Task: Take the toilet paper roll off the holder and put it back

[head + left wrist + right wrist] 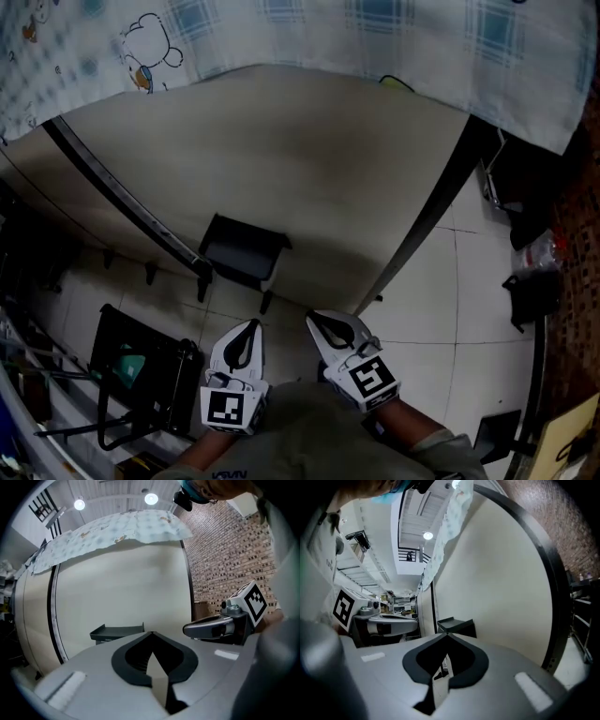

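Note:
No toilet paper roll shows in any view. A black shelf-like holder sticks out from a beige panel; it also appears as the holder in the left gripper view and the holder in the right gripper view. My left gripper and right gripper hang side by side just short of it, both shut with nothing between the jaws. The left gripper points at the panel, with the right gripper beside it. The right gripper sees the left gripper.
A patterned cloth drapes over the panel's top. Black frame bars edge the panel. A black wire rack stands at the lower left on the tiled floor. Dark clutter lies at the right, by a brick wall.

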### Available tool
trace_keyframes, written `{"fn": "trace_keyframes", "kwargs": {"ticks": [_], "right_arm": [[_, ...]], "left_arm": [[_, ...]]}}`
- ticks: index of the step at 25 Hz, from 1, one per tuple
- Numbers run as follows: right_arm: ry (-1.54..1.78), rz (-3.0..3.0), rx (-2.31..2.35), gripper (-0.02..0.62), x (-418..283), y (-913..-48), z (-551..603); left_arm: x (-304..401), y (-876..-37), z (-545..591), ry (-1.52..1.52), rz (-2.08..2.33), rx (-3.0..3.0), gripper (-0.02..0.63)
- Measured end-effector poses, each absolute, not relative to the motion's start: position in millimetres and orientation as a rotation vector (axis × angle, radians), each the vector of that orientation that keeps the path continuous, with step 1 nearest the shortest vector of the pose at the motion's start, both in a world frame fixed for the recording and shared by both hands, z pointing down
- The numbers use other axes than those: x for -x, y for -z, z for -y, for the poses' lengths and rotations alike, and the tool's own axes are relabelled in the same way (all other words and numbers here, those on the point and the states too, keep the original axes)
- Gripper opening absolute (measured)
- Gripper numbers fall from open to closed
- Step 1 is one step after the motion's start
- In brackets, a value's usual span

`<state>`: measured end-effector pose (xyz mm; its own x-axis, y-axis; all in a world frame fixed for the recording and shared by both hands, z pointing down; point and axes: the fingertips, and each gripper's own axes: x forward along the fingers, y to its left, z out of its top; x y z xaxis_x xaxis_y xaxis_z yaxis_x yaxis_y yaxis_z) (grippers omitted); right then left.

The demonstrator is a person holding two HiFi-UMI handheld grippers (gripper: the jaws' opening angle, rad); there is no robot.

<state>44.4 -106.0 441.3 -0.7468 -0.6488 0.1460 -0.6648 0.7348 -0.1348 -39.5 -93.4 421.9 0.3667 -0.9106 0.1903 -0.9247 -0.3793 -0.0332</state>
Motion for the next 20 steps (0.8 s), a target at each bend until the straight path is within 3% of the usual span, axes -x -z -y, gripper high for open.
{"fn": "trace_keyframes", "kwargs": {"ticks": [20], "right_arm": [[-0.138,2.685,-1.511,0.000,-36.0,-389.8,-71.4]], "left_arm": [[94.9,-400.5,-91.5,-0.094,1.690,-2.553,0.008]]}}
